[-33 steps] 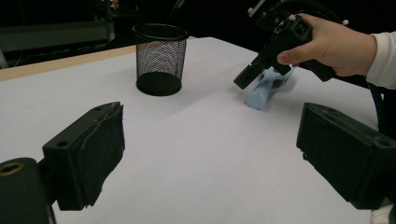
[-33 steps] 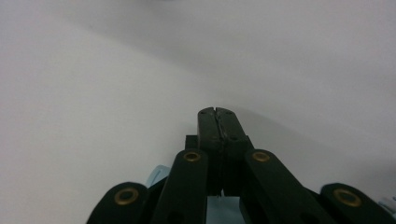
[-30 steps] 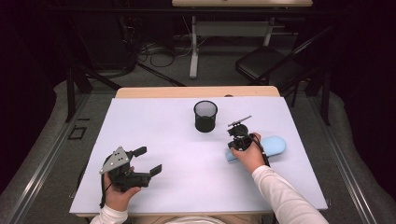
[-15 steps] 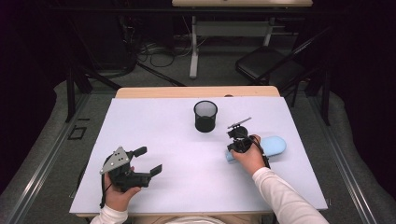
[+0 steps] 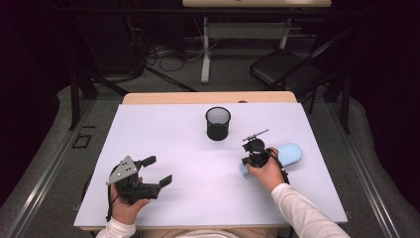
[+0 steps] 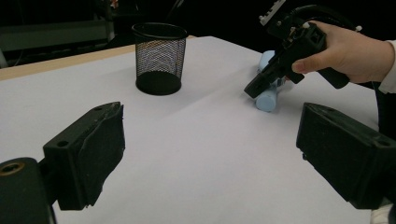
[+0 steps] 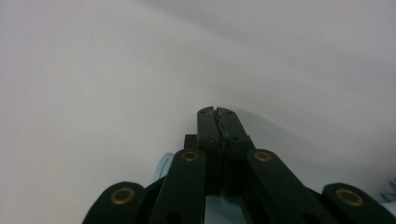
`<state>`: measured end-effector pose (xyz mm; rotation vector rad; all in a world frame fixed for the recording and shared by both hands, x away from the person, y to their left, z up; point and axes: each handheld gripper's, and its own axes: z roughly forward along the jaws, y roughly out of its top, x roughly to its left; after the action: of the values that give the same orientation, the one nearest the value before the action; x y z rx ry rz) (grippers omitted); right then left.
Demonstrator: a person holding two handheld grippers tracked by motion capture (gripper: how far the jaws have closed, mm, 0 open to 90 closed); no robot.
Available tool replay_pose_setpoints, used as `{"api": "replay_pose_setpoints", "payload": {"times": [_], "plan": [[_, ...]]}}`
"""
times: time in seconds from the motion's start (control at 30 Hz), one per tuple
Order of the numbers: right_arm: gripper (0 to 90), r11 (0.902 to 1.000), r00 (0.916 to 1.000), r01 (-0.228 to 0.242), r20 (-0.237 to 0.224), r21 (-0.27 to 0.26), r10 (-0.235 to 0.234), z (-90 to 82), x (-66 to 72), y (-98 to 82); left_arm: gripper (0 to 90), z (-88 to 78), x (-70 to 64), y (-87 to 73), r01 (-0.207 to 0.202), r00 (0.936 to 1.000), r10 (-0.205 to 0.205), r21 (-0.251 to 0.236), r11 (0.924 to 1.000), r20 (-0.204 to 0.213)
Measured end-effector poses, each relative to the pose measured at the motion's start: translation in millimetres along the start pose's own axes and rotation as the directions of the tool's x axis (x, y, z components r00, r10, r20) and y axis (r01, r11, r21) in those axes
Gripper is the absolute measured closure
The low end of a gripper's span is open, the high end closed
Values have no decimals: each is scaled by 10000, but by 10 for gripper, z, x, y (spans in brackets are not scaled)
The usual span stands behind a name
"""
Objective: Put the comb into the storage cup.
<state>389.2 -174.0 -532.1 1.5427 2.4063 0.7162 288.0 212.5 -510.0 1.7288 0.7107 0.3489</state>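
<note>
A light-blue rounded case (image 5: 291, 151) lies on the white table (image 5: 188, 148) at the right. My right gripper (image 5: 246, 161) is above its near end, jaws shut with nothing between them. In the right gripper view the closed jaws (image 7: 217, 112) point at bare table, with a bit of the blue case (image 7: 163, 168) beneath them. My left gripper (image 5: 158, 170) rests at the front left, open and holding nothing. From the left gripper view (image 6: 210, 116) I see the right gripper (image 6: 254, 88) tilted down onto the end of the blue case (image 6: 267, 100). A black mesh cup (image 5: 218, 123) stands upright mid-table.
The mesh cup (image 6: 159, 58) is a little left of and beyond the right gripper. Past the table's far wooden edge (image 5: 208, 97) are a table leg, cables and a dark chair (image 5: 282, 67) on the floor.
</note>
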Motion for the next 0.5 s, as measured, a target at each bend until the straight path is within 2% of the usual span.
{"api": "replay_pose_setpoints", "payload": {"times": [0.17,0.43,0.5], "plan": [[888,9996,9996,287,32,-45,-287,-44,17,-79,81,0,-6,1,-12,10000,12,-4,10000,-5],[887,9991,9992,381,-107,-176,-383,-118,27,-219,82,5,-8,-1,-9,10000,9,30,10000,-52],[885,9991,9991,424,-69,-7,-424,-154,31,-246,82,6,-9,-2,-17,10000,17,35,10000,-59]]}}
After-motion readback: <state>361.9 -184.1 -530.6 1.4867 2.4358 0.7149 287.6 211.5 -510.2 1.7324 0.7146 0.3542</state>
